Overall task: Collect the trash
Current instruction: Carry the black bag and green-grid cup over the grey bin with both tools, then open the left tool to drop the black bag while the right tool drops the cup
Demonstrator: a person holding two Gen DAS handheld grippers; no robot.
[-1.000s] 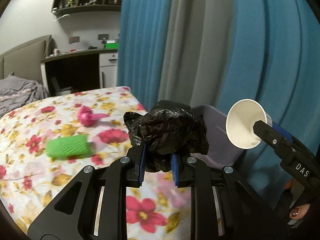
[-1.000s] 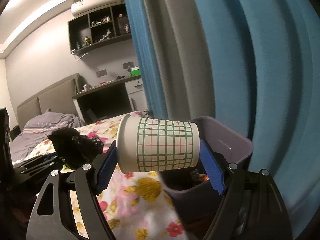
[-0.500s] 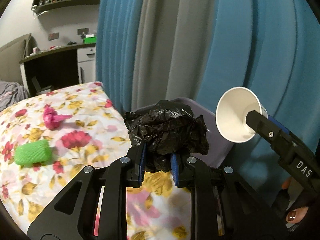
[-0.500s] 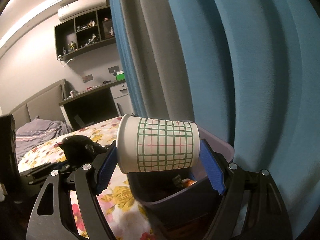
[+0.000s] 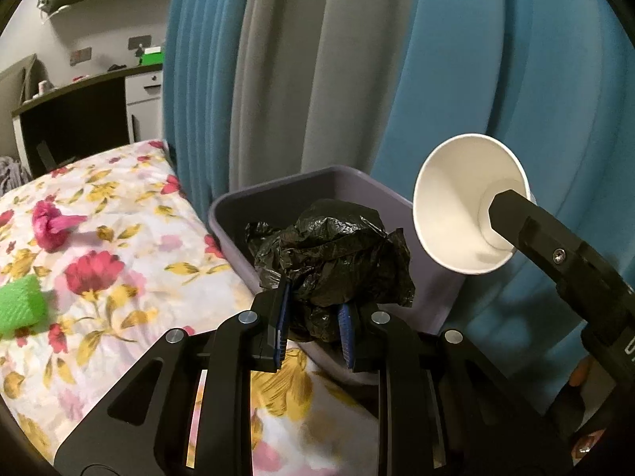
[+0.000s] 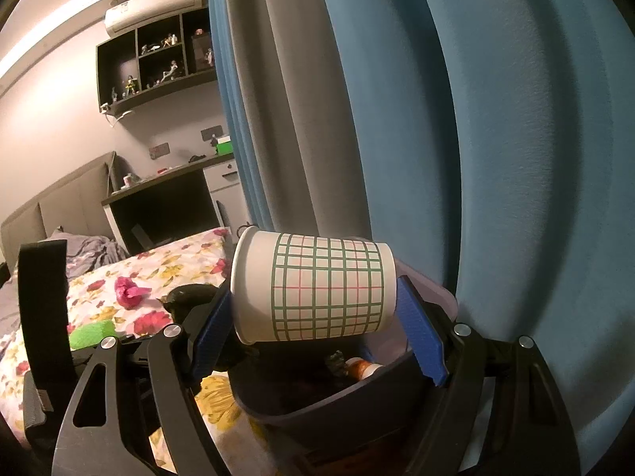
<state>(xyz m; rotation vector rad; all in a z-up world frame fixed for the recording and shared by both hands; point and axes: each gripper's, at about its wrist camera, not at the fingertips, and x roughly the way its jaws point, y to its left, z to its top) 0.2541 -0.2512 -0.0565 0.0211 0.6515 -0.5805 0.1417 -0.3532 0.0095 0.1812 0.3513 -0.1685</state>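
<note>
On the flowered bedspread [image 5: 119,261], far left, lies a green mesh roll [image 5: 20,305], and a little beyond it a crumpled pink scrap [image 5: 49,224]. Next comes the left gripper [image 5: 313,319], its blue pads clamped on a crumpled black plastic bag [image 5: 333,258] held over the near edge of the grey bin [image 5: 278,186] that stands beside the bed, against the blue and grey curtain [image 5: 456,59]. To the right, the right gripper [image 6: 313,317] holds a paper cup [image 6: 317,289] with a green grid, lying on its side, pinched end to end between the pads, mouth pointing left, above the bin's opening. Some trash already sits in the bin, including something orange [image 6: 359,367].
</note>
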